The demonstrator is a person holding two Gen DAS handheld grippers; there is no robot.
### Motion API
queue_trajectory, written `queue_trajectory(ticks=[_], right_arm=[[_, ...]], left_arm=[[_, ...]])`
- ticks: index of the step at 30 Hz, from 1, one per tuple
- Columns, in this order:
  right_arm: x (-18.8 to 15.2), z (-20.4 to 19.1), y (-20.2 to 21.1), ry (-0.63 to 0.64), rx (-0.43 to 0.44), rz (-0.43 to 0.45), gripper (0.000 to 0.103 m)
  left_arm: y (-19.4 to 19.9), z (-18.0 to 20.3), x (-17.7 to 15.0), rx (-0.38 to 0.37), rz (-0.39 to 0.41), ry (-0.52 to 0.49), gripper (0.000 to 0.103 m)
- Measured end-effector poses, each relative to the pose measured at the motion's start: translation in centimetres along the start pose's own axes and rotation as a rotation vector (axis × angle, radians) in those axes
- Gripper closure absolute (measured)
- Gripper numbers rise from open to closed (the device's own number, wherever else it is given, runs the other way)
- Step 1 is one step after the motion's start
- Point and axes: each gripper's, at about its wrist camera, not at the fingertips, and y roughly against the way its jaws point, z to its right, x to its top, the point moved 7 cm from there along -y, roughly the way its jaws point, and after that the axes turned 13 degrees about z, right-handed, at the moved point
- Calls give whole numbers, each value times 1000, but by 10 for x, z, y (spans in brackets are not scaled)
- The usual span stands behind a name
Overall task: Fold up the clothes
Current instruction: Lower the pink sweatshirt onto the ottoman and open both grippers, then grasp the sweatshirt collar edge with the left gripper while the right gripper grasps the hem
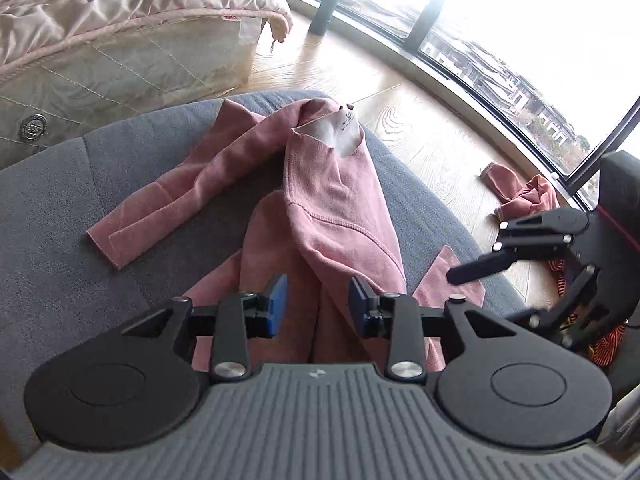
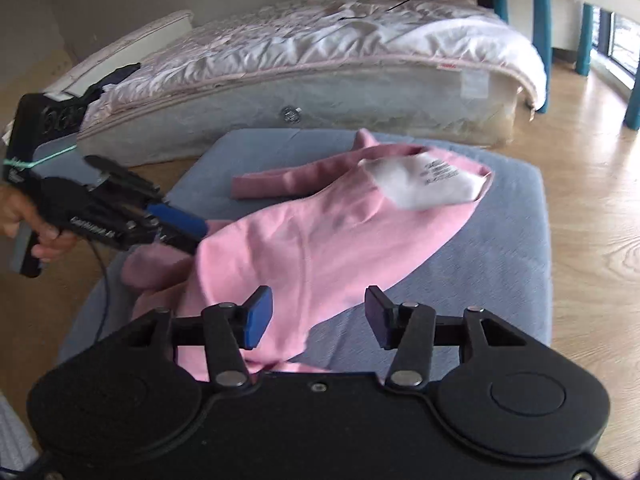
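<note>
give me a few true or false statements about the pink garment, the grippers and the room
1. The pink garment lies on a grey cushion. True.
2. The left hand-held gripper is clamped shut on a sleeve. False: its jaws stand open, with fabric between and below them.
3. A white label shows inside the garment. True.
4. The right hand-held gripper is open. True.
5. The floor is carpeted. False: the wooden floor is bare, with more pink clothing on it.
6. The mattress is stacked with folded clothes. False: it holds only a quilt and a cable.

Bare mattress with satin quilt, wooden floor, window.
</note>
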Motion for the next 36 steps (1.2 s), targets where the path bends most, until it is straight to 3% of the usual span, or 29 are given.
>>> queue_trajectory(ticks=[3,7,10,13,14,15,16,17,18,22,26,29,31,36], right_arm=[[-27,-46,-15,94,108,-22,43],[-48,-75,-33,284,59,57,41],[-47,-75,-39,268,0,75,47],[-48,-74,-39,218,-9,73,77],[-49,-75,-38,198,16,79,94],[-50,-77,-37,189,39,81,96],[-51,-79,-36,182,64,89,96],[-51,-83,-35,178,86,98,96],[-50,-89,-34,170,115,105,96],[-45,-113,-29,177,202,132,96],[-45,-128,-20,228,260,144,78],[-40,-123,-23,231,270,140,77],[-33,-115,-27,212,269,143,76],[-28,-117,-34,225,274,145,57]], left_arm=[[-12,2,7,-22,-9,-41,48],[-33,6,14,-27,-51,-39,41],[-45,6,15,-16,-61,-16,41],[-57,0,23,43,-31,37,40],[-60,0,25,52,-33,44,40],[-62,0,27,61,-36,51,41],[-65,0,28,70,-38,58,50],[-66,0,29,83,-43,50,70],[-67,0,31,91,-49,45,96],[-43,-2,32,90,-38,-14,97],[-10,-12,26,158,-40,-70,98],[14,-23,25,201,-26,-101,98],[22,-30,22,201,-33,-47,98],[15,-23,17,103,-18,102,91]])
